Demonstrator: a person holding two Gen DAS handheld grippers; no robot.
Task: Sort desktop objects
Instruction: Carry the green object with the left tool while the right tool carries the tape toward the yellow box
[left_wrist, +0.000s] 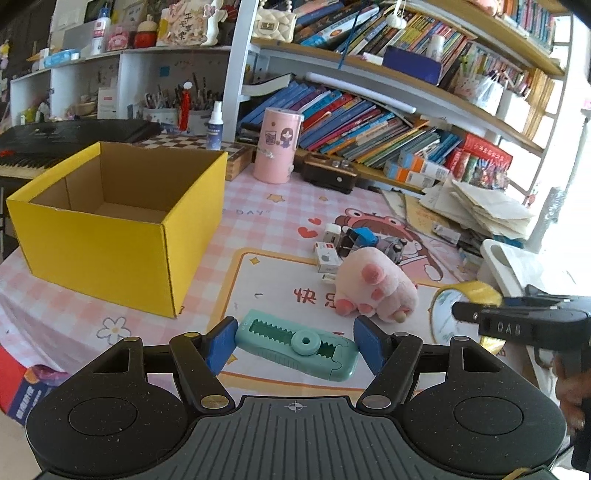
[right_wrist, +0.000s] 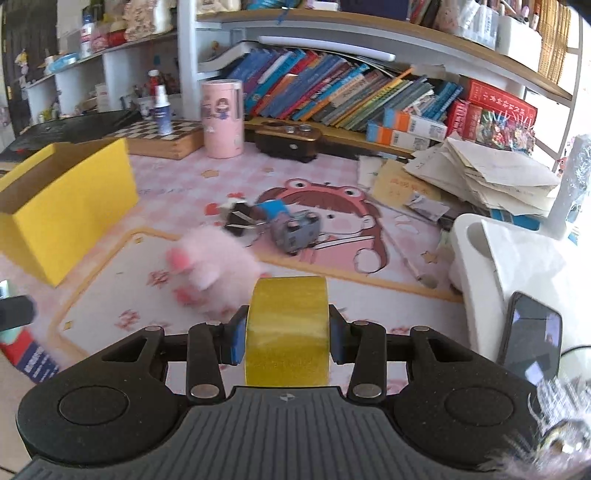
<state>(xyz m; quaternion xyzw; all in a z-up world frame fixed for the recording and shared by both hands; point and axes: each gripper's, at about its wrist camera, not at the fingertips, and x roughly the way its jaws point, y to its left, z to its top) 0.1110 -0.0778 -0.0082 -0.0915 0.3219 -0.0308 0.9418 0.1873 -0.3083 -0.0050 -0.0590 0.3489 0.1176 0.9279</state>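
Far left on the pink desk mat (left_wrist: 258, 280) sits one yellow cardboard box (left_wrist: 110, 236), top open, brown inside, nothing visible in it; near its front corner lies bare mat.

Next, L gripper (left_wrist: 295, 341): blue pads spread wide, released, w/ one teal correction-tape dispenser (left_wrist: 299, 345) lying flat between them. It's mint-green plastic w/ a saw-tooth window and a round hub, long axis running pad to pad and slightly tilted. Left pad looks at or nearly at its end; the right pad stands just off the other end. Can't tell if there's real contact.

Just beyond it, one pink plush paw (left_wrist: 373, 291), toe pads facing the cam, blurred in the right wrist view. Behind the paw is a small cluster: 2 white eraser-type boxes (left_wrist: 327, 254), black binder clips (left_wrist: 349, 240), and a grey toy car (right_wrist: 295, 232). The exact clip count is unclear.

Right of the paw, R gripper (right_wrist: 286, 338) is clenched on one yellow tape roll (right_wrist: 287, 332), pads pressing both flat sides, roll upright w/ its tread toward the cam. In the left wrist view the roll shows a white inner face.

Far right: white tray (right_wrist: 476, 266) at the mat's edge, one phone (right_wrist: 532, 336) leaning by it, and a loose paper stack (right_wrist: 491, 177) behind. Open room is mainly the mat centre between box and paw. The back edge is crowded by one pink canister (left_wrist: 279, 146) and a book row (left_wrist: 369, 133).
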